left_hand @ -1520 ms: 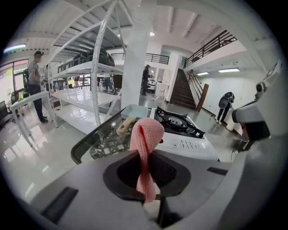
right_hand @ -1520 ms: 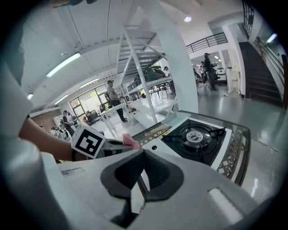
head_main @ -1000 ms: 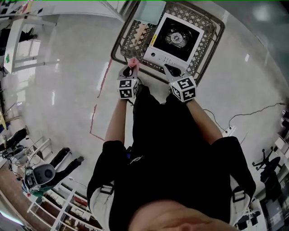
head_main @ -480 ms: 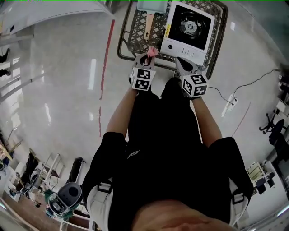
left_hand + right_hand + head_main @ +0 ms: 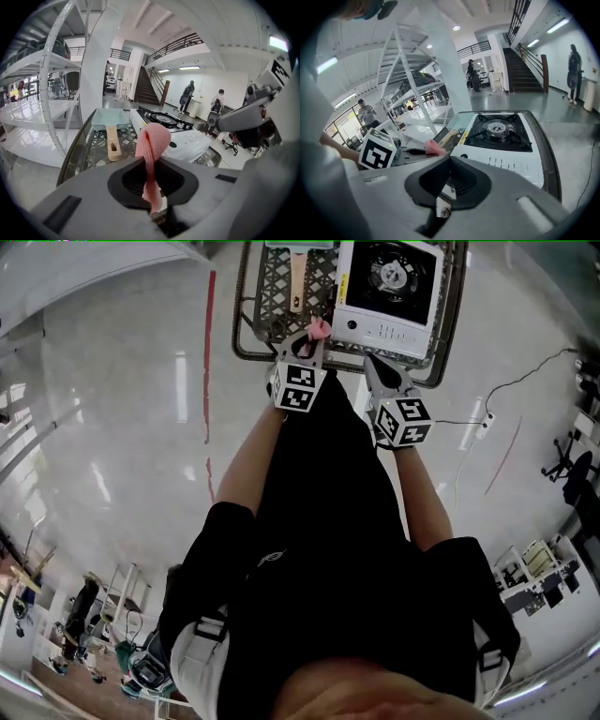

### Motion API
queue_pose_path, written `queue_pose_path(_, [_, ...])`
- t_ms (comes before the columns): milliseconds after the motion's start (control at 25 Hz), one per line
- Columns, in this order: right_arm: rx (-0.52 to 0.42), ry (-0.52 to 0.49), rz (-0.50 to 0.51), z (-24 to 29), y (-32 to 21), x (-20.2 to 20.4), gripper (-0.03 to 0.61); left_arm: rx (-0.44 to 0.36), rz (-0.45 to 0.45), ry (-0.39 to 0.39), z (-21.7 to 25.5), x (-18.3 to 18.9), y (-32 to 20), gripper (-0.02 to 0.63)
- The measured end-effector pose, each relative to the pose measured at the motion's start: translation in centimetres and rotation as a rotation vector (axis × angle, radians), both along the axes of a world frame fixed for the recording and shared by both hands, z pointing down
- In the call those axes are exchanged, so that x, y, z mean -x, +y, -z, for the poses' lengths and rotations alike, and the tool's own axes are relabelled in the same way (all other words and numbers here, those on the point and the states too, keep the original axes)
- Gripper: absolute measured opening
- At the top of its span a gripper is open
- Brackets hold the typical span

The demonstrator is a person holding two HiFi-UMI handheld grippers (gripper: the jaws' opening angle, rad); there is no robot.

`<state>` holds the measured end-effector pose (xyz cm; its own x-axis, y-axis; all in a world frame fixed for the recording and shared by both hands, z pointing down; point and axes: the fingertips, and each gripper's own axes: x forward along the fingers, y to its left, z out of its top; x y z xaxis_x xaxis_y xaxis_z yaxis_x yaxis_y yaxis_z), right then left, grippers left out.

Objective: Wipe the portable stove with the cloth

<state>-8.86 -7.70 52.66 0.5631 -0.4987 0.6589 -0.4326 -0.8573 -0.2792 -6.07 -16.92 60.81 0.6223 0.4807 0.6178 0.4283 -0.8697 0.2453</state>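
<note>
The left tongs (image 5: 151,161) pinch a pink cloth (image 5: 153,138); the right tongs (image 5: 449,159) are closed on nothing. Just beyond, the stove (image 5: 501,136), its yellow label (image 5: 464,137) unreadable, sits on the worktop (image 5: 272,296) beside a teal pan (image 5: 110,119).

Black short-slv tee (image 5: 319,549), pale shoulder straps (image 5: 208,632) w/ black buckles. Left gripper (image 5: 312,338) & right gripper (image 5: 377,369): grey shells, dark inner recess, white cubes (image 5: 298,388) w/ black square markers.
</note>
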Motion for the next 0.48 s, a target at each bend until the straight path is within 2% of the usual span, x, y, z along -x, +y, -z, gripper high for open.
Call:
queue_pose_path(320, [-0.051,-0.006,0.002,-0.5,-0.9,-2.8,0.003,-0.003,0.0,-0.011,0.6,-2.8,0.9,0.031])
queue_pose_path(480, [-0.073,-0.006,-0.019,-0.5,-0.7,-4.1,0.003,-0.03,-0.012,-0.014,0.6,-4.7,1.3,0.031])
